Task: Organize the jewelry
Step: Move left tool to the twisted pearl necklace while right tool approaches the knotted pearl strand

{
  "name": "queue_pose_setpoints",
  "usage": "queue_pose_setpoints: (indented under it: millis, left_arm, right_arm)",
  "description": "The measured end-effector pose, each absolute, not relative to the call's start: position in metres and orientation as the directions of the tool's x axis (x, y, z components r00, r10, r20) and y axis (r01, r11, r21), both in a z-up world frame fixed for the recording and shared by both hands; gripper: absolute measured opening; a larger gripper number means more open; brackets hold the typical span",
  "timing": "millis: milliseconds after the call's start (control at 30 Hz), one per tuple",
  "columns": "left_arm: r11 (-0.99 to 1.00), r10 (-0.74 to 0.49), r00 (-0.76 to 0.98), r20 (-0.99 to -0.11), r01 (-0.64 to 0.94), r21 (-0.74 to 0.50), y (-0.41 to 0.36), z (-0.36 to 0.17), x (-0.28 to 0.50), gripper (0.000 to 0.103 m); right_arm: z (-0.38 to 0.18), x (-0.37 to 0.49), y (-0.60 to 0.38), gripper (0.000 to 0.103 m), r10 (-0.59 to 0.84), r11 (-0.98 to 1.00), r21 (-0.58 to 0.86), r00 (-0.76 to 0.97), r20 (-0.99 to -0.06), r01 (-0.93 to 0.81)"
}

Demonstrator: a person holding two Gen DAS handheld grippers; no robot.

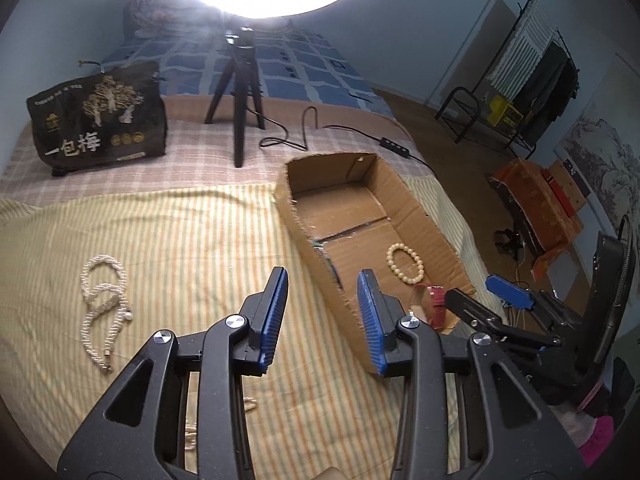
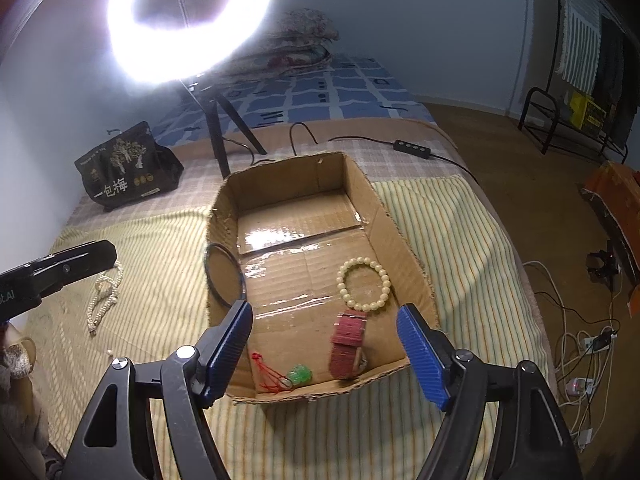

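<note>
A shallow cardboard box [image 2: 224,216] lies on the striped bedspread; it also shows in the left wrist view [image 1: 416,208]. In it lie a cream bead bracelet [image 2: 363,283], a red-strap watch [image 2: 347,343], a dark bangle [image 2: 225,276] leaning on the left wall, and a red cord with a green bead [image 2: 298,374]. The bead bracelet [image 1: 405,263] and watch [image 1: 434,305] also show in the left wrist view. White pearl necklaces [image 1: 105,304] lie on the spread, left of the box. My left gripper [image 1: 323,312] is open and empty over the spread. My right gripper [image 2: 326,344] is open and empty above the box's near end.
A ring light on a black tripod [image 1: 239,92] stands behind the box, its cable and switch [image 2: 412,148] trailing right. A black snack bag [image 1: 98,114] stands at back left. More beads [image 1: 192,436] lie under the left gripper. Floor with cables [image 2: 584,344] lies to the right.
</note>
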State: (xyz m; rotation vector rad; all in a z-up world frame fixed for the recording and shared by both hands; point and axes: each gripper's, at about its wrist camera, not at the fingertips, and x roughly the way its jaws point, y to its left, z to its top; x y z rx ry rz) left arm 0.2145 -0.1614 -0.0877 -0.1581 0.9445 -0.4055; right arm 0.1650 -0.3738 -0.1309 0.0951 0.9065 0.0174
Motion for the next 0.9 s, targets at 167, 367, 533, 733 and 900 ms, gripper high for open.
queue_pose_setpoints:
  millis: [167,367,533,733,900]
  left_arm:
    - [0.925,-0.378,0.540,-0.752,0.254,-0.283,-0.138,-0.082,0.213,0.036]
    - [0.942,-0.336,0.561,-0.757,0.216,-0.258,-0.104,-0.079,0.212,0.036]
    - [0.955,-0.296,0.574,-0.764,0.174,-0.239,-0.075,-0.081,0.212,0.036]
    - [0.967,-0.255,0.581,-0.773,0.132,-0.219,-0.043,-0.084,0.212,0.036]
    - [0.976,-0.217,0.575,-0.789,0.103,-0.193,-0.020,-0.092,0.212,0.036]
  right_arm:
    - [-0.125,0.164,-0.360,0.077,0.073,0.995,0.095,0.624,-0.778,0.002]
    - [-0.119,0.162,-0.337,0.077,0.097,0.995,0.094,0.633,-0.768,-0.039]
    - [-0.117,0.163,-0.317,0.077,0.134,0.991,0.106,0.629,-0.766,-0.081]
    - [-0.121,0.163,-0.289,0.077,0.183,0.982,0.119,0.600,-0.778,-0.145]
    - [-0.127,0.161,-0.267,0.077,0.231,0.969,0.130,0.572,-0.787,-0.212]
